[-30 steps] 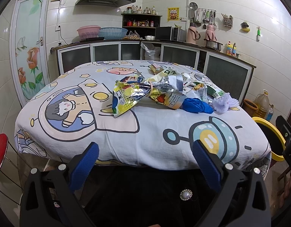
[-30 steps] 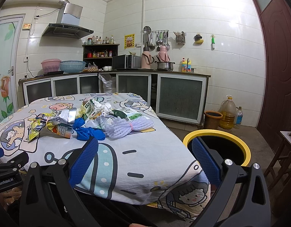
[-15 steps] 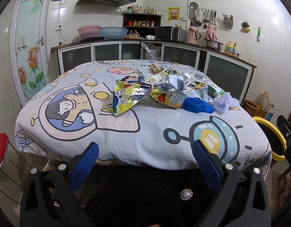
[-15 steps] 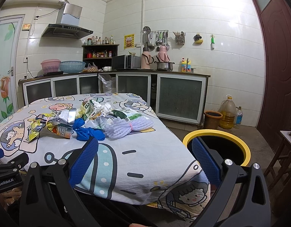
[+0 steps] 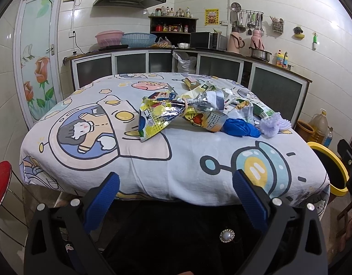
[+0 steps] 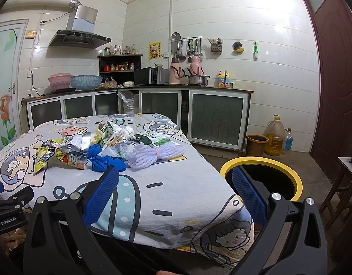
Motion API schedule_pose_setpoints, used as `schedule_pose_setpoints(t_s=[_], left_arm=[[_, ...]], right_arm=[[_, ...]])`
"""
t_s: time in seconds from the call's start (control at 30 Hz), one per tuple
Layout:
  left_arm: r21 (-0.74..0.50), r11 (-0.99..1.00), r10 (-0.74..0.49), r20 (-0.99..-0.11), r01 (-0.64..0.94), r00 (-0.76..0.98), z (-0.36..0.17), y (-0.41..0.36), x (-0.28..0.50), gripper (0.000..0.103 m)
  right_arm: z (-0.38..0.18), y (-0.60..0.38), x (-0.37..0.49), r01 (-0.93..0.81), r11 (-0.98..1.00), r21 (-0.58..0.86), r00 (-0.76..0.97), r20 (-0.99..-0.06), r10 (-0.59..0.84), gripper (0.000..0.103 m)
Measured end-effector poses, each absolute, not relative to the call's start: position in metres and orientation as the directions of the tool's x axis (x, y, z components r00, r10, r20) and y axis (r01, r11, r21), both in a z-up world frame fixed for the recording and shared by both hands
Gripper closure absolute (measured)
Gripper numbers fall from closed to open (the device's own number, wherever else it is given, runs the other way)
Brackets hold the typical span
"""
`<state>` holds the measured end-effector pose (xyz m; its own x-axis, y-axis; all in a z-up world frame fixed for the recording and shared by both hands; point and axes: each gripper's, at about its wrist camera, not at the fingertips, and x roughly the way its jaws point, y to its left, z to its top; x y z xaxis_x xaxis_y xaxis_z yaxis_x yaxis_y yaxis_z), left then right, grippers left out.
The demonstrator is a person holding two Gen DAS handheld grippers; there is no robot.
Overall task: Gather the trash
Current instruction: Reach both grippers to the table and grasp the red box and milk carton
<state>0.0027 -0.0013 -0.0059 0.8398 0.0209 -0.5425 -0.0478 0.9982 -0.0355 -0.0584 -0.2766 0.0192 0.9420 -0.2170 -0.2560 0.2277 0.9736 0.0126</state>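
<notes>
Both claws, left claw (image 5: 176, 190) and right claw (image 6: 174, 186), wide open and empty short of light, crinkly foil wrapper (image 5: 158, 116), best pinched at its near edge.

Open cloth near the tongs, litter heaped beyond

Taking the heap of wrappers (image 5: 176, 112) as landmark: the surface (image 5: 180, 160) on the near side of it lies bare up to its front edge, where the left tongs (image 5: 176, 183) hang wide apart, short of the cloth. Left of the heap the cloth is also bare. Right of the heap, touching it, a blue glove (image 6: 105, 161) and a white foam net (image 6: 153, 154) block the way. Beyond the surface's right edge, well apart from the heap, the yellow-rimmed bin (image 6: 297, 183) stands open-mouthed behind the spread right tongs (image 6: 176, 183).
</notes>
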Motion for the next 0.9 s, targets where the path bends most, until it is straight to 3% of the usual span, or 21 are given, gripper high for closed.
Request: schedule_pose_setpoints(t_s=[0.3, 0.43, 0.5, 0.77, 0.9], left_arm=[[-0.059, 0.998, -0.005, -0.549, -0.032, 0.836, -0.003, 0.002, 0.002, 0.008], [-0.109, 0.994, -0.041, -0.559, -0.025, 0.828, -0.004, 0.006, 0.003, 0.008], [-0.172, 0.985, -0.117, -0.560, 0.023, 0.820, -0.009, 0.010, 0.004, 0.008], [-0.336, 0.920, -0.354, -0.498, 0.201, 0.792, -0.027, 0.010, 0.004, 0.008], [-0.341, 0.914, -0.385, -0.554, 0.221, 0.738, -0.036, 0.001, 0.023, 0.008]], right_arm=[[0.024, -0.284, -0.063, 0.270, 0.962, 0.044, 0.943, -0.215, -0.255, 0.008], [0.036, -0.306, -0.070, 0.294, 0.951, 0.095, 0.946, -0.174, -0.275, 0.008], [0.044, -0.322, -0.070, 0.272, 0.954, 0.127, 0.954, -0.162, -0.251, 0.008], [0.049, -0.372, -0.031, 0.148, 0.976, 0.159, 0.954, -0.284, -0.098, 0.008], [0.041, -0.376, -0.005, 0.126, 0.985, 0.119, 0.932, -0.356, -0.076, 0.008]])
